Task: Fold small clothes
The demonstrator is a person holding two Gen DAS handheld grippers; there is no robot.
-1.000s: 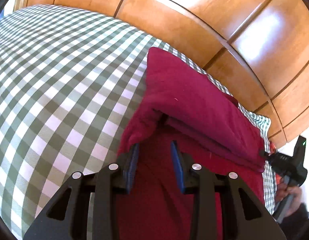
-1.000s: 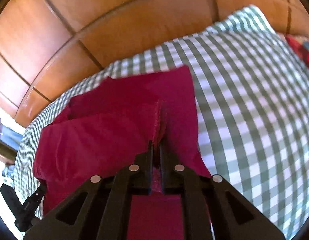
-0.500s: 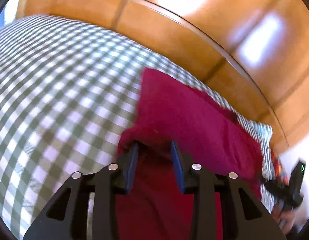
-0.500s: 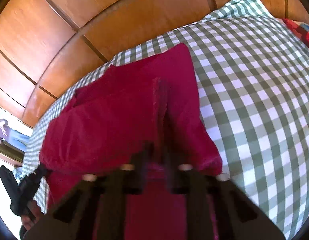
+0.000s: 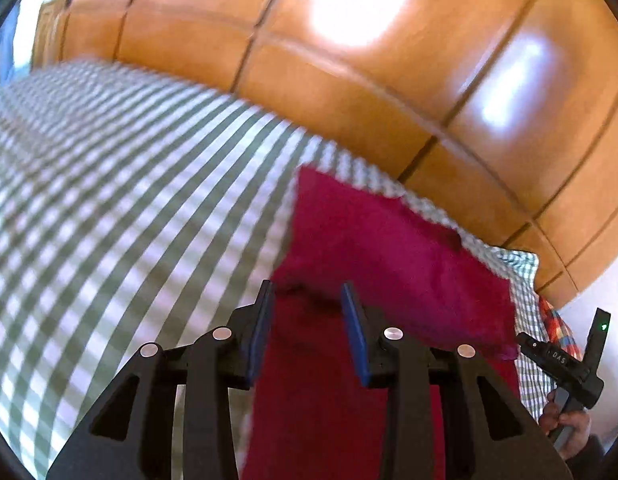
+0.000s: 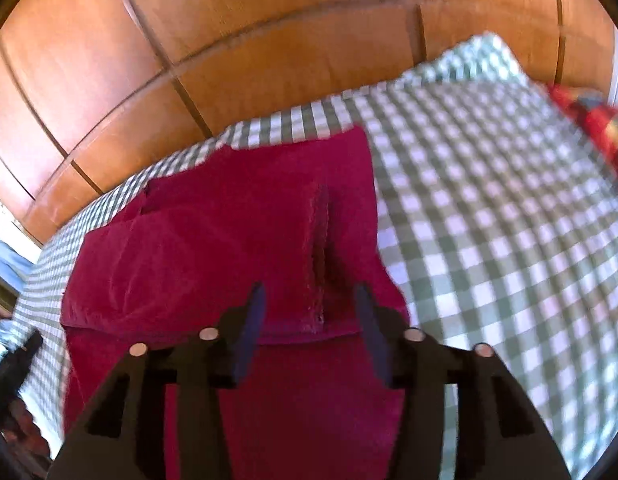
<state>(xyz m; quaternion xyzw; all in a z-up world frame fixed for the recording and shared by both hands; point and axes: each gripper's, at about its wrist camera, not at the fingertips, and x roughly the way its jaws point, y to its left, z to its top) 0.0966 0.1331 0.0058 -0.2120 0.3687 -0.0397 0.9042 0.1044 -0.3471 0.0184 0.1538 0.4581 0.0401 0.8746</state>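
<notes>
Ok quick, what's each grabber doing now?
Left gripper: open, holding nothing, over the red cloth.
Right gripper: open, holding nothing.

Green-and-white checked cloth [image 5: 121,208] spread over the carrying surface, stretching away to the left of the left claw [image 5: 307,300] and to the right of the right claw [image 6: 309,304]. Blurred in both views. Bordered at the far side by orange-brown tiled floor [image 5: 349,92]. Directly on the cloth, a crimson garment [image 6: 229,232], folded, with one layer doubled over another; ahead of and beneath both claws, far edge close to the cloth's far edge. Past the garment, well off to the right of the right claw, a red plaid fabric [image 6: 589,120] at the cloth's edge.
</notes>
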